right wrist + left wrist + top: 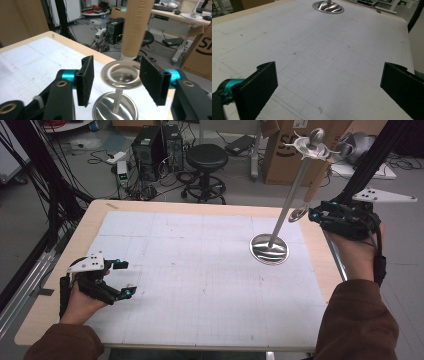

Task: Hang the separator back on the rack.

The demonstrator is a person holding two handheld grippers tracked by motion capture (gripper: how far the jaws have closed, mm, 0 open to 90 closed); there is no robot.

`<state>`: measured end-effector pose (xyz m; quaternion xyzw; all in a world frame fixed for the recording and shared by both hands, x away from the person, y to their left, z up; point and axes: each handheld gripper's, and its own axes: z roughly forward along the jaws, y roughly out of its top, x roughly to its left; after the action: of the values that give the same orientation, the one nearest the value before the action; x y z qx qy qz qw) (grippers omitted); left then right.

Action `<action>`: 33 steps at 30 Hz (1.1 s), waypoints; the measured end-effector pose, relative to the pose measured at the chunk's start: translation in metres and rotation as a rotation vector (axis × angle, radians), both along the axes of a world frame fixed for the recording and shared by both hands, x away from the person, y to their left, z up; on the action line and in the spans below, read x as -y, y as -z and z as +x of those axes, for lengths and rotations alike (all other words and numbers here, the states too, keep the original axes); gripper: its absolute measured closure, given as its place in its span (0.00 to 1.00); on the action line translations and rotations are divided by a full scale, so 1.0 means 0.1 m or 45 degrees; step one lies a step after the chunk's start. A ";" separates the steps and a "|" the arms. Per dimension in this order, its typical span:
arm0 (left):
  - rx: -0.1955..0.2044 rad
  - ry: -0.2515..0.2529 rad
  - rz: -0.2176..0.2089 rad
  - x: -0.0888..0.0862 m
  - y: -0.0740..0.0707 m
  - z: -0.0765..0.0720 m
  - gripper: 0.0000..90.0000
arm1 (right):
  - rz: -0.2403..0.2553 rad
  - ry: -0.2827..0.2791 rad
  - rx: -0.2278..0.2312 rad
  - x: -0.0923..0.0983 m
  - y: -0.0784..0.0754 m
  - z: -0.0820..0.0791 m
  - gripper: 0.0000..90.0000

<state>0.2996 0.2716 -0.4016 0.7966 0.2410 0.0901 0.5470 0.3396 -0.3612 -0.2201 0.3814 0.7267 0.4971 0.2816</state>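
1. While the person's left hand rests at about 8 o'clock on the desk (45, 310), the left gripper (125, 278) lies low over the white gridded sheet (200, 270), jaws spread wide with nothing between them.
2. At about 2 o'clock stands a metal stand (282, 215), a thin pole on a round shiny base (269, 249) with a crown of hooks at the top.
3. A ladle (298, 213) with a pale wooden handle (315, 185) appears to hang from those hooks, its small metal bowl down, just beside the pole.
4. The right gripper (315, 215) reaches in from 3 o'clock. In the right gripper view its jaws are spread, with the bowl between the two black pads. The pads stand close to the rim but do not seem to press on it.
5. The step in hand looks like leaving the ladle hanging free.
6. To do it well, the jaws should stay evenly apart on both sides of the bowl, then draw straight back towards 4 o'clock without brushing the rim.
7. A nudge could set the ladle swinging, knock it off its hook, or rock the slim stand.
8. The left gripper can best stay where it is, well apart.
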 end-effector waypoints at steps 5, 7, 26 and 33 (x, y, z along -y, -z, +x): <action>0.000 0.001 -0.003 0.00 0.00 0.00 0.02 | -0.021 -0.029 0.016 -0.06 0.00 -0.07 0.47; 0.001 0.002 -0.004 0.00 0.00 0.00 0.02 | -0.020 -0.042 0.023 -0.08 0.01 -0.09 0.46; 0.000 0.004 -0.001 0.01 0.00 0.00 0.02 | -0.039 -0.135 -0.018 -0.32 0.34 -0.20 0.40; 0.000 0.002 0.001 0.00 0.00 0.00 0.02 | -0.002 -0.163 -0.019 -0.38 0.47 -0.24 0.38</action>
<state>0.2999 0.2715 -0.4018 0.7970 0.2401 0.0898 0.5469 0.3154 -0.3228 -0.2667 0.3376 0.7522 0.5106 0.2440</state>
